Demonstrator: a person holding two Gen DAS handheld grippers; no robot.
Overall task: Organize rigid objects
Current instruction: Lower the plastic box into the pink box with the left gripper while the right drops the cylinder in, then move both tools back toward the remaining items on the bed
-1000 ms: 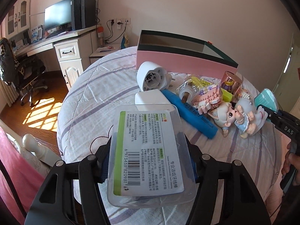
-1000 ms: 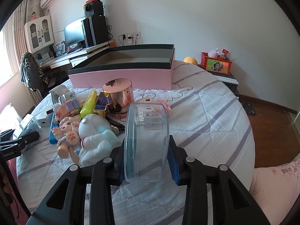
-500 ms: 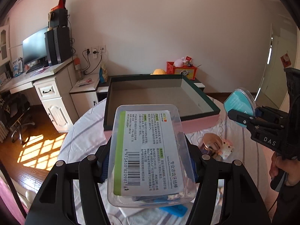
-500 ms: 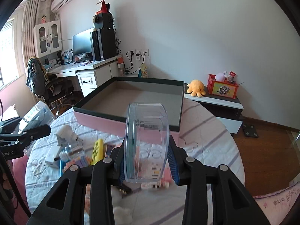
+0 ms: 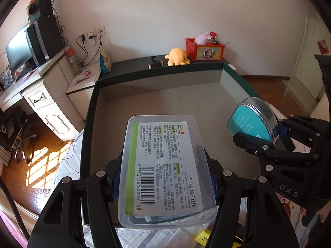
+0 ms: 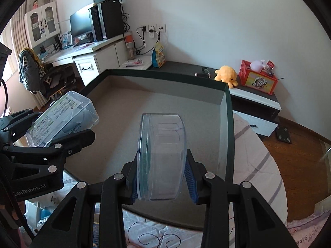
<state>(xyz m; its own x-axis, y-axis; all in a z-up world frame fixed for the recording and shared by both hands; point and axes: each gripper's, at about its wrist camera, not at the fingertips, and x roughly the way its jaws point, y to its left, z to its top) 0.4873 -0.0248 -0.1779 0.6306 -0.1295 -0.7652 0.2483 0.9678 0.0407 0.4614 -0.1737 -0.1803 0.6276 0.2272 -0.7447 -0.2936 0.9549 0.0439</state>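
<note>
My left gripper (image 5: 164,178) is shut on a clear rectangular plastic box (image 5: 165,165) with a white and green barcode label. It hangs over the near left part of the big open box (image 5: 165,101), which has a dark green rim and a bare grey floor. My right gripper (image 6: 162,178) is shut on a round clear case (image 6: 161,157), held on edge above the near right part of the open box (image 6: 227,124). In the left wrist view the round case (image 5: 250,122) shows a teal face in the right gripper (image 5: 269,142). The right wrist view shows the labelled box (image 6: 62,115) at the left.
The open box lies on a striped quilt (image 6: 258,165). Behind it stand a low dark cabinet with a yellow plush octopus (image 5: 178,56) and a red box (image 5: 203,49). A white desk with monitor and computer tower (image 6: 107,20) and an office chair (image 6: 31,72) are at the left.
Both grippers have moved forward and risen, from above the pile of toys on the quilt to above the open box. Each keeps hold of its container.
</note>
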